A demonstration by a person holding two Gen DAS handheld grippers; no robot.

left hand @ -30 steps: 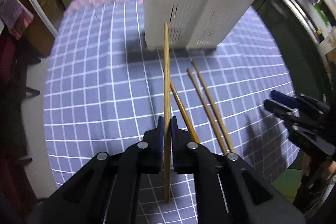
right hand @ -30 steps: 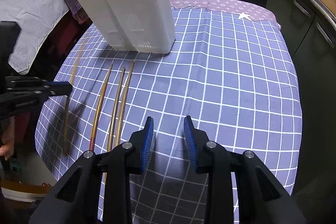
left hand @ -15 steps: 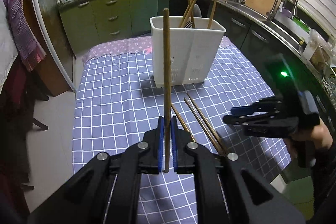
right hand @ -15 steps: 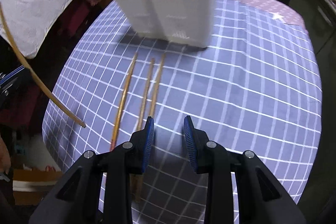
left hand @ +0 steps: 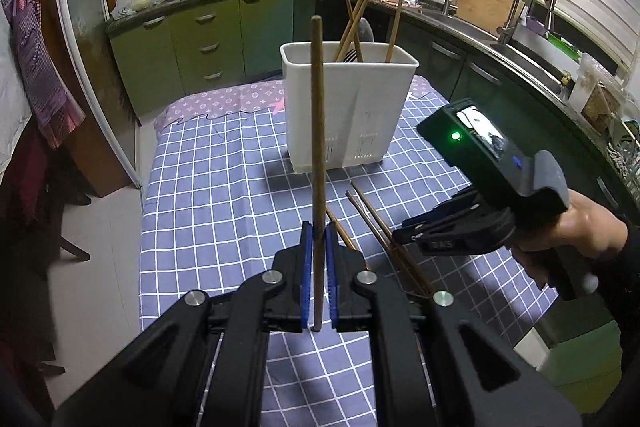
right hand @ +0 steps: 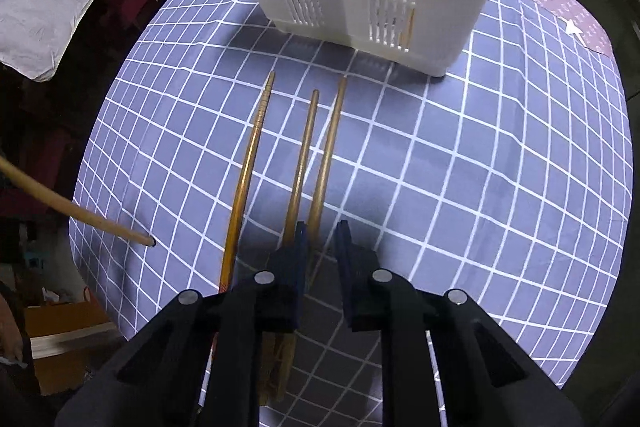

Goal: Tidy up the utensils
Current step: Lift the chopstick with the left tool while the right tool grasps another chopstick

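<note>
Left wrist view: chopstick [left hand: 317, 155] lifted off desk [left hand: 208, 211], clamped tight in left gripper [left hand: 316, 281] fingers, short of holder [left hand: 347, 107] — right gripper [right hand: 320, 247] fingers closing over rightmost chopstick [right hand: 327, 155], not pinching yet.

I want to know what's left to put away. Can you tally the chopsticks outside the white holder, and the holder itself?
Chopsticks lying on the checked cloth: 3
Chopstick held in the left gripper: 1
White utensil holder: 1
Total: 5
</note>
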